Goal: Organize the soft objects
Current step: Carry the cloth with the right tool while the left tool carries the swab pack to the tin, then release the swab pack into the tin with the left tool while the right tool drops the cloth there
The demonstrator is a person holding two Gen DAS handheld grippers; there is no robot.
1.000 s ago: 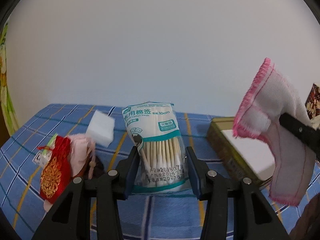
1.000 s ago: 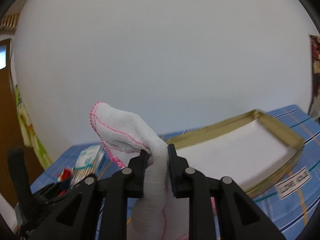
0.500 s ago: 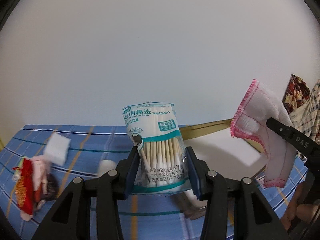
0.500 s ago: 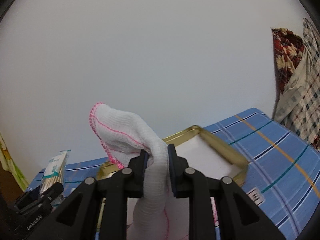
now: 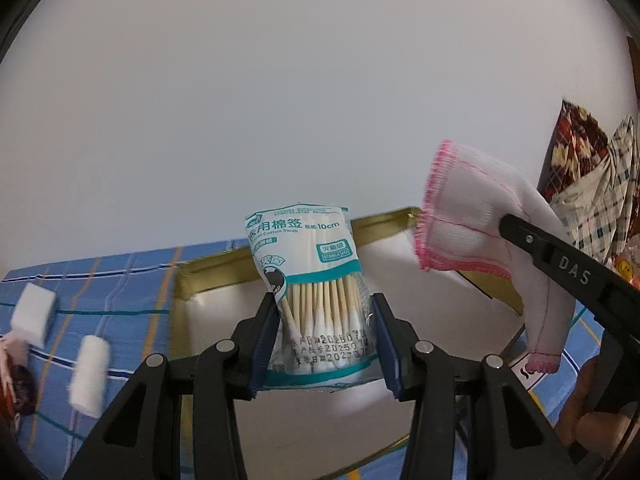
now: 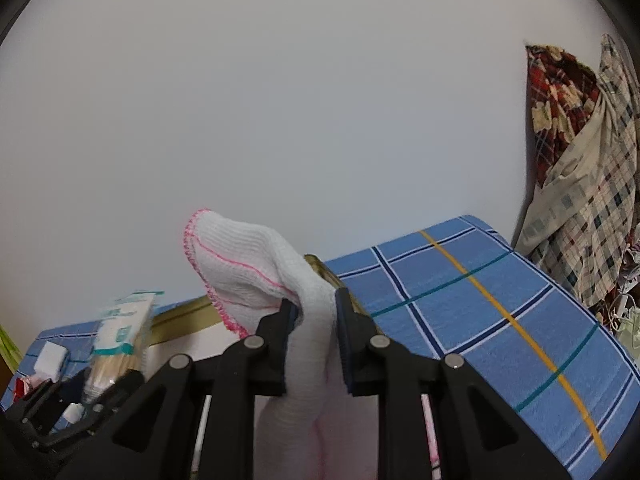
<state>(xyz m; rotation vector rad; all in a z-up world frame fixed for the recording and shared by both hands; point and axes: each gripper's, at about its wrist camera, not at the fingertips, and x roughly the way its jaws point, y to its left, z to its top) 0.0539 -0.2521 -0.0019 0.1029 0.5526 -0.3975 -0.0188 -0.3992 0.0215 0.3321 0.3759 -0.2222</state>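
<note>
Where jaws clamp: packet (image 5: 308, 292) marked "Cotton Swab", "10cm".

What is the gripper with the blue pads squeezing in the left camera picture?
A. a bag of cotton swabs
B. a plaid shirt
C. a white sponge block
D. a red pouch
A: the left gripper has its pads pressed on both sides of the bag of cotton swabs, while the white sponge block lies on the blue cloth.
</note>
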